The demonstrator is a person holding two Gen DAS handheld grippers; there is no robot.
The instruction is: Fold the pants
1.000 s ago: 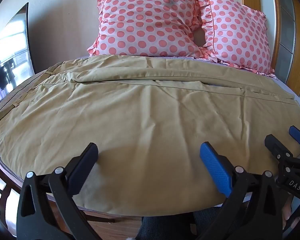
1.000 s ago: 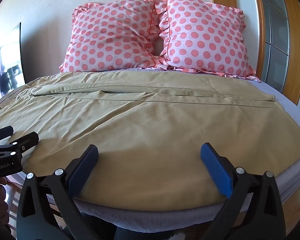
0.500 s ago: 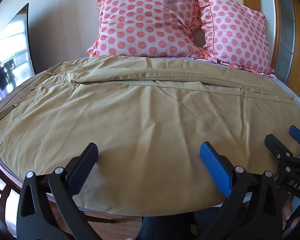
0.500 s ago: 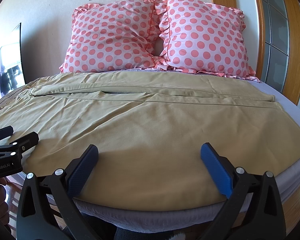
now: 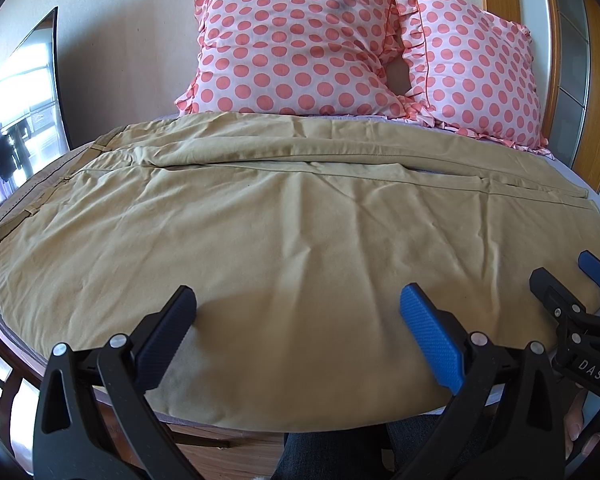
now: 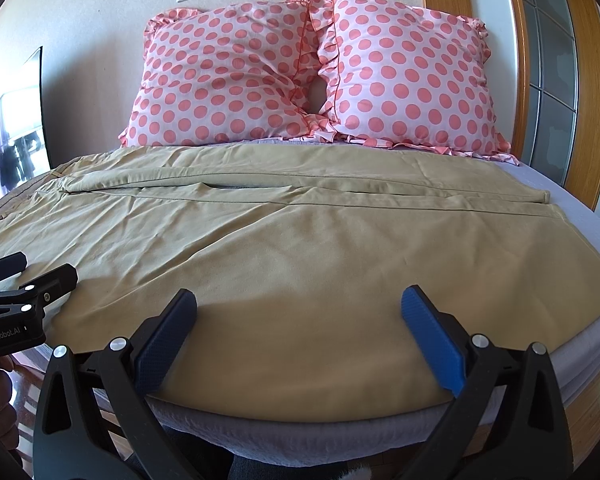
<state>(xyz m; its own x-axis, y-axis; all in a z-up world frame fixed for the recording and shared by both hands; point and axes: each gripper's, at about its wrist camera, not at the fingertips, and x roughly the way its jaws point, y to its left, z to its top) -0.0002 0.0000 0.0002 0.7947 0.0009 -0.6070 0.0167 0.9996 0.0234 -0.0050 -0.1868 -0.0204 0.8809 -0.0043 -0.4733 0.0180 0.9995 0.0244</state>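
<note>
While both tongs gape apart, pants [image 5: 292,232] overhang the bed [image 6: 592,332] edge.

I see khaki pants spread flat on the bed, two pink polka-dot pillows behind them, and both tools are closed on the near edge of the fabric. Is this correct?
Not quite: both wrist views show the left tool and right tool open, holding nothing, just above the near edge. The khaki pants do lie spread flat on the bed, with two pink polka-dot pillows behind.

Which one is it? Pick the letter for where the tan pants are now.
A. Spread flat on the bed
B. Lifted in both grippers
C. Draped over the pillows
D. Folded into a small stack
A: the tan pants lie spread across the bed, with both grippers open and holding nothing.
</note>
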